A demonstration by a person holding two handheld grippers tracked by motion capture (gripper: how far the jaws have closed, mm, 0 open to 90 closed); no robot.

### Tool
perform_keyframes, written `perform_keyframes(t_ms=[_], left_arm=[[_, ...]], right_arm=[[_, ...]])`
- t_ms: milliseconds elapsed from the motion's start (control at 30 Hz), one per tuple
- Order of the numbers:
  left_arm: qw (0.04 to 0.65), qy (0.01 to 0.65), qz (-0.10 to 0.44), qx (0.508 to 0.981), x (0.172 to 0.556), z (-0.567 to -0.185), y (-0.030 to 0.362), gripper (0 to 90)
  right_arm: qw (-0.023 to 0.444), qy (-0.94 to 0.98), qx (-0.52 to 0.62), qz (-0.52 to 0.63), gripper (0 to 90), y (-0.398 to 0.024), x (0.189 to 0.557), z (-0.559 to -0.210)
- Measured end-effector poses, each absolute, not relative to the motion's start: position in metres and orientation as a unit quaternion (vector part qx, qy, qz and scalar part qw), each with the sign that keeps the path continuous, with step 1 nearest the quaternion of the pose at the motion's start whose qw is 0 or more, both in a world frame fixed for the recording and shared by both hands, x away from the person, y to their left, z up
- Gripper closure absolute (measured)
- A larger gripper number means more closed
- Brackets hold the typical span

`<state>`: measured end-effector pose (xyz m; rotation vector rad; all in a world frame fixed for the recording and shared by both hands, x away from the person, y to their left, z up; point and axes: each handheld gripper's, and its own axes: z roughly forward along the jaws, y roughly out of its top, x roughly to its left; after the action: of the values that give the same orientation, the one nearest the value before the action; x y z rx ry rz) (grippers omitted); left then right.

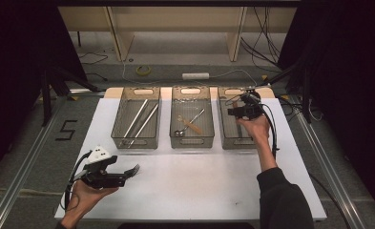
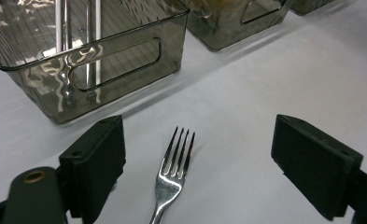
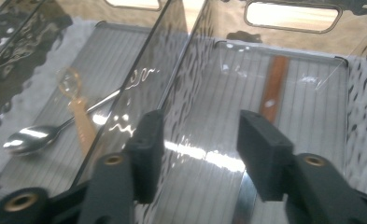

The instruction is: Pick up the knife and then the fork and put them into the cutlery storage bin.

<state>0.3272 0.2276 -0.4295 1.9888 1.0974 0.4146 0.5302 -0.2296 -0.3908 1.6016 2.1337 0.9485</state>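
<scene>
Left gripper (image 1: 128, 175), a black two-jaw tool with a grey three-cornered plate on top, lies low over the white table top (image 1: 209, 181) at the near left. Its jaws stand wide apart with nothing pressed between them. In the left gripper view the shiny metal fork (image 2: 172, 179) lies flat on the white surface between the two pads, touching neither. Its long axis runs along the gripper's own line, tines pointing away toward the smoky clear plastic bin on the left (image 1: 136, 119), handle back under the gripper's body. That bin already holds long silvery utensils (image 1: 141, 120). The coming pinch would therefore seem to close across the fork's narrow neck, and this hand is much the nearer to it.

The left hand (image 1: 87, 193) cradles the tool from below, forearm entering from the bottom edge, gripper pointing right and slightly away.

The right gripper (image 1: 234, 111) hangs over the right-hand clear bin (image 1: 237, 121), well away from the fork, jaws partly apart and empty. Beneath them, in the right gripper view, lies a long flat utensil with a brown handle (image 3: 273, 86), possibly a knife, though reflections blur it. The middle bin (image 1: 191, 121) holds a metal spoon (image 3: 29, 138) and a pale amber plastic spoon (image 3: 76, 109).
</scene>
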Motion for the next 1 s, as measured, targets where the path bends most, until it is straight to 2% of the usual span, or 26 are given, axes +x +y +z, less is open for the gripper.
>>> perform_keyframes(t_ms=[233, 533, 767, 1000], left_arm=[[0.389, 0.439, 0.168, 0.792, 0.330, -0.428, 0.229, 17.4], [0.348, 0.458, 0.155, 0.803, 0.335, -0.427, 0.238, 19.3], [0.284, 0.465, 0.133, 0.828, 0.337, -0.430, 0.249, 21.7], [0.252, 0.471, 0.137, 0.834, 0.334, -0.432, 0.261, 25.6]], right_arm=[[0.156, 0.775, 0.505, 0.347, 41.1, -0.230, 0.503, -0.379], [0.152, 0.800, 0.430, 0.390, 34.9, -0.227, 0.446, -0.376], [0.147, 0.799, 0.400, 0.424, 33.7, -0.231, 0.404, -0.386], [0.142, 0.793, 0.389, 0.446, 33.6, -0.236, 0.373, -0.404]])
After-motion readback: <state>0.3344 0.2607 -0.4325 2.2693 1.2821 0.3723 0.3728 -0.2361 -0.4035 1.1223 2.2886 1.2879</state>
